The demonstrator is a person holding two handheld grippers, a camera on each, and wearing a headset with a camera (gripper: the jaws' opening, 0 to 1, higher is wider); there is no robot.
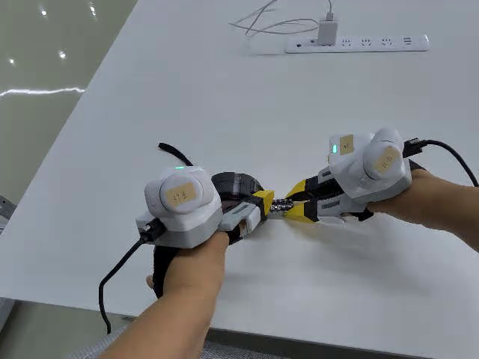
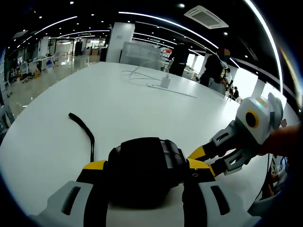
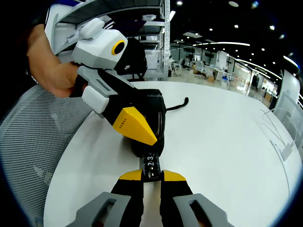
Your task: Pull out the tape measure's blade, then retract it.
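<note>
Left hand-held gripper (image 2: 147, 170) is clamped around the black tape measure (image 1: 236, 185) case, which sits on the white tabletop (image 1: 224, 90) near its front edge. Right hand-held gripper (image 3: 151, 176) is pinched narrow on the blade (image 3: 150, 163) end, a short numbered stretch pulled out.

At lower centre, the left gripper (image 1: 251, 209) clamped the black tape measure (image 1: 236, 185) on the white worktop (image 1: 224, 97). The right gripper (image 1: 300, 201), at right, pinched the short blade (image 1: 281, 207). A power strip (image 1: 359, 43) lay at upper right.
</note>
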